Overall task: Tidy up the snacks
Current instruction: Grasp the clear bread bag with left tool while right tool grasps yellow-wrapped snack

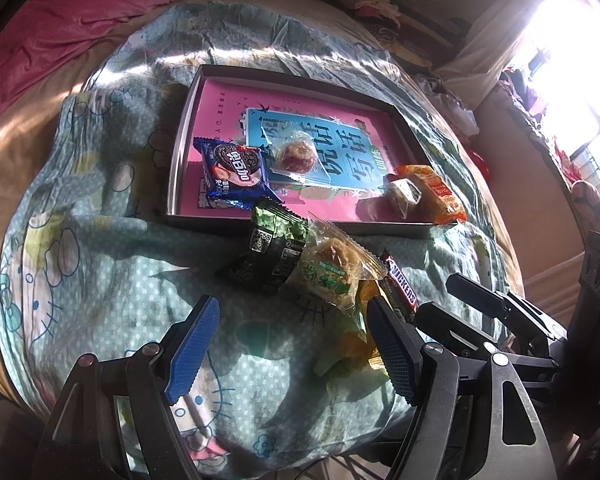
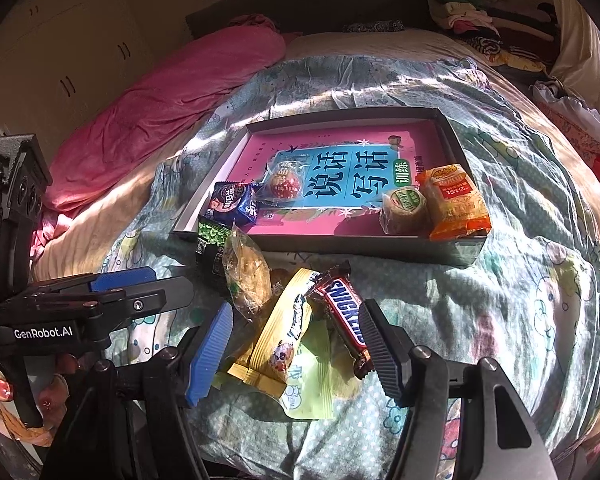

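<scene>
A shallow grey box [image 1: 300,229] [image 2: 452,248] with a pink book in it lies on the bed. It holds a blue Oreo pack [image 1: 234,172] [image 2: 230,200], a clear-wrapped red sweet [image 1: 294,156] [image 2: 285,184], a round wrapped cake [image 1: 404,194] [image 2: 404,208] and an orange packet [image 1: 436,192] [image 2: 456,200]. In front of the box lie a green-black pack [image 1: 268,252] [image 2: 210,244], a clear pastry bag [image 1: 332,268] [image 2: 246,276], a Snickers bar [image 1: 400,288] [image 2: 344,316] and a yellow packet [image 2: 284,332]. My left gripper [image 1: 292,344] is open above the sheet. My right gripper [image 2: 296,344] is open over the yellow packet and Snickers.
The bed has a teal cartoon-print sheet [image 1: 100,264] [image 2: 520,320] and a pink quilt [image 1: 80,12] [image 2: 160,112] at the far left. Piled clothes [image 2: 480,28] lie at the far right. A bright window [image 1: 572,72] is to the right.
</scene>
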{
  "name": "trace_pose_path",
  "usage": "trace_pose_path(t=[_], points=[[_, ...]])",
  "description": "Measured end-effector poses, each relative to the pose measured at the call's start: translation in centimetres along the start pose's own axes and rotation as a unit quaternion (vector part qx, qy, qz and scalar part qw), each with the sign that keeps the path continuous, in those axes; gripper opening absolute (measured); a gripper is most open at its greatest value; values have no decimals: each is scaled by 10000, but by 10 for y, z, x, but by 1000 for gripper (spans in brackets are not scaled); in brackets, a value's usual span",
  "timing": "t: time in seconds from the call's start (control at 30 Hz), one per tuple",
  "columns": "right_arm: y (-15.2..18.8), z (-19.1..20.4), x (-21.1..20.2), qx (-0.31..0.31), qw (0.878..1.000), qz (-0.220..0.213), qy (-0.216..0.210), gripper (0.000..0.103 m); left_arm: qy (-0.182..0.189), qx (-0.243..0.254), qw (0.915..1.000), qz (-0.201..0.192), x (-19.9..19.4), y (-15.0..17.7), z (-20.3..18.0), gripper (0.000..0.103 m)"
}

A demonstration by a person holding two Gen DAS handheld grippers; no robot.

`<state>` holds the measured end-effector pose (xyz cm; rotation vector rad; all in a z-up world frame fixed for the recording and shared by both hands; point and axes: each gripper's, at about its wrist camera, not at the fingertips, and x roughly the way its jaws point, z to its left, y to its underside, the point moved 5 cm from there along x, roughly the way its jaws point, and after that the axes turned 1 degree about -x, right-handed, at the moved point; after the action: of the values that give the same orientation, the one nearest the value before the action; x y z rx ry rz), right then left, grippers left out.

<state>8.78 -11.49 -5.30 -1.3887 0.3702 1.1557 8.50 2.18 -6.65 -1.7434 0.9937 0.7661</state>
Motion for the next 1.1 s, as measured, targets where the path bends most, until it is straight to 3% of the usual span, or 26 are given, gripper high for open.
trace_pose_path(t=[0.6, 0.83, 1.1], points=[[17, 6, 22, 34, 9985, 451, -310, 65, 176, -170, 9995, 207, 8, 7, 2, 77], [20, 1, 37, 359, 9960, 603, -555, 50, 237, -176, 9993, 222, 10, 8, 2, 77], [24, -4, 48, 338, 9957, 678, -530, 35, 282, -161, 9989, 343, 20, 8, -4, 77]])
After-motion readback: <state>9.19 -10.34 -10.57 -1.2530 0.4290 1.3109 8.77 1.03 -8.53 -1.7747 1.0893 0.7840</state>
